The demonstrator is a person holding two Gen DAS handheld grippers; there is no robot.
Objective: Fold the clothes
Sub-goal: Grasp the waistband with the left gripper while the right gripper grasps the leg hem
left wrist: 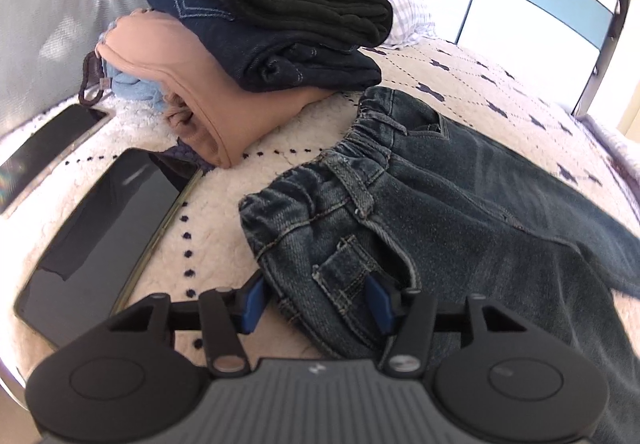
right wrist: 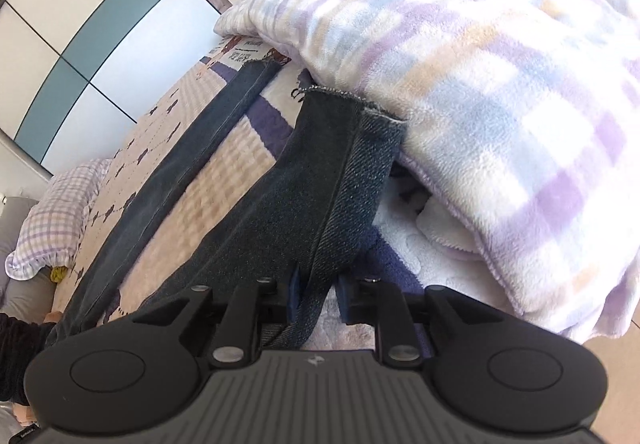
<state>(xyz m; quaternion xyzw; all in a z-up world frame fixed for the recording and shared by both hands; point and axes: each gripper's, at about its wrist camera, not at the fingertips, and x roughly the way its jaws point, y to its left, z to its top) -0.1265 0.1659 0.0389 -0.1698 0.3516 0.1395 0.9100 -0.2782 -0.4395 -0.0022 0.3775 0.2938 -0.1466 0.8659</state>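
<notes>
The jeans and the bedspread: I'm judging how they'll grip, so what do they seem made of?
The jeans look like faded blue-grey denim: diagonal twill weave, topstitched seams, gathered elastic waistband. The bedspread looks like cream fleece or sherpa: nubby, matte pile with dark stitched dots.

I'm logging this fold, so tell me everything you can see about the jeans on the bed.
The jeans are dark blue-grey denim with a gathered elastic waistband, belt loops and pockets. They lie unfolded on the cream quilt, legs spread apart toward the pastel blanket, one frayed hem touching it. The left gripper has open jaws on either side of the waist edge. The right gripper has leg fabric between its jaws; whether they pinch it is unclear.
</notes>
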